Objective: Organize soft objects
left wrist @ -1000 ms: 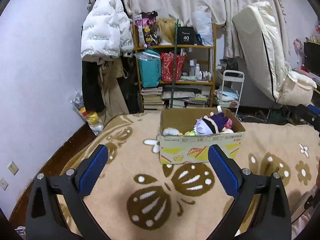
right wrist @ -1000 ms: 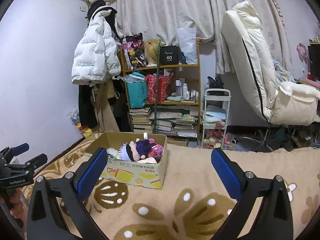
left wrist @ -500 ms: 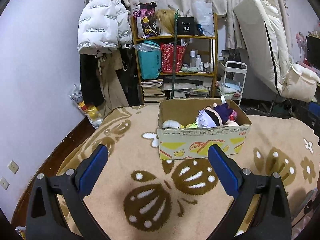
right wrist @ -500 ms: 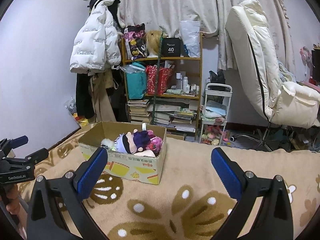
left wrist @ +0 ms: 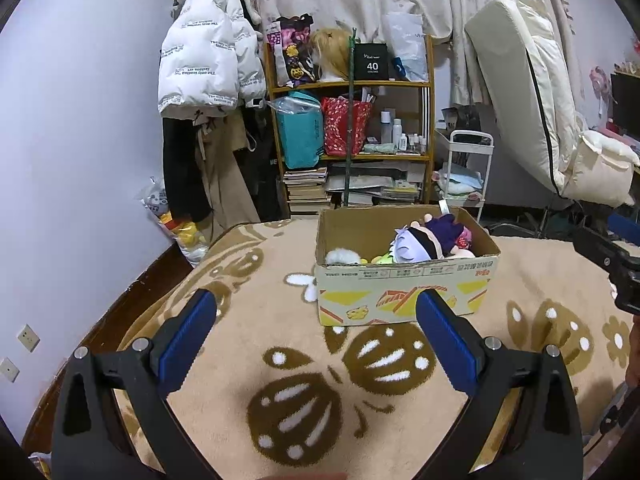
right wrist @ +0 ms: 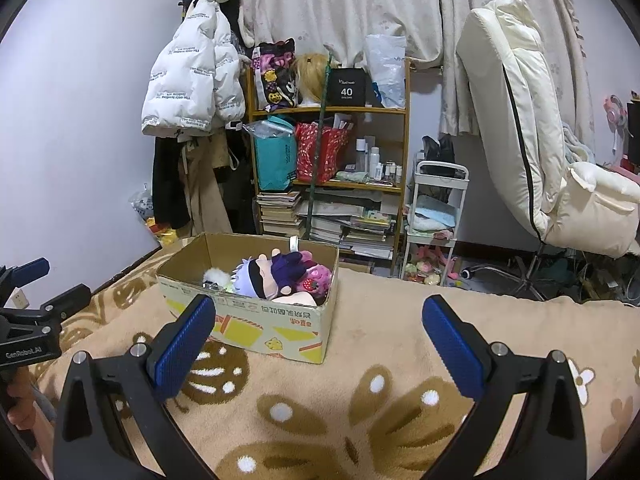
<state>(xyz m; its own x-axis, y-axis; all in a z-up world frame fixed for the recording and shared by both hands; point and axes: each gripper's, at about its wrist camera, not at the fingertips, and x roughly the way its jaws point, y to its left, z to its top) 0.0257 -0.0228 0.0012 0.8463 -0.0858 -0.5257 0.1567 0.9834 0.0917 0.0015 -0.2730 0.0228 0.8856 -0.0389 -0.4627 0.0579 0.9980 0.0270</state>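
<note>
One cardboard box (left wrist: 406, 276) stands on the beige flower-patterned blanket (left wrist: 248, 312) of the bed, and the soft objects lie heaped inside it: one pale-haired plush doll (left wrist: 416, 243) with a black band across its face, one purple plush (left wrist: 442, 226) resting against it, one pink plush (right wrist: 316, 276) at the far right end, one white fluffy piece (left wrist: 340, 256) at the left end and a yellow-green scrap (left wrist: 380, 259) between (how many more sit underneath cannot be told). Behind the bed stand one wooden shelf (left wrist: 428, 120) packed with bags, bottles and books, one white puffer jacket (left wrist: 200, 68) hanging on the wall, one small white cart (left wrist: 468, 168) and one cream reclining chair (left wrist: 532, 92). Two grippers are in play. The left gripper (left wrist: 316, 334) hovers over the blanket just short of the box, its blue pads spread wide with nothing between them; the right gripper (right wrist: 318, 344) hangs level to the right of the box, likewise spread wide and empty. Compared with a second ago, both cameras sit closer to the box, which now looms larger in each view, and the left view has tilted up to take in more of the jacket and curtain. Each gripper shows at the edge of the other's view, the left one gripped by a hand (right wrist: 20, 396).
</note>
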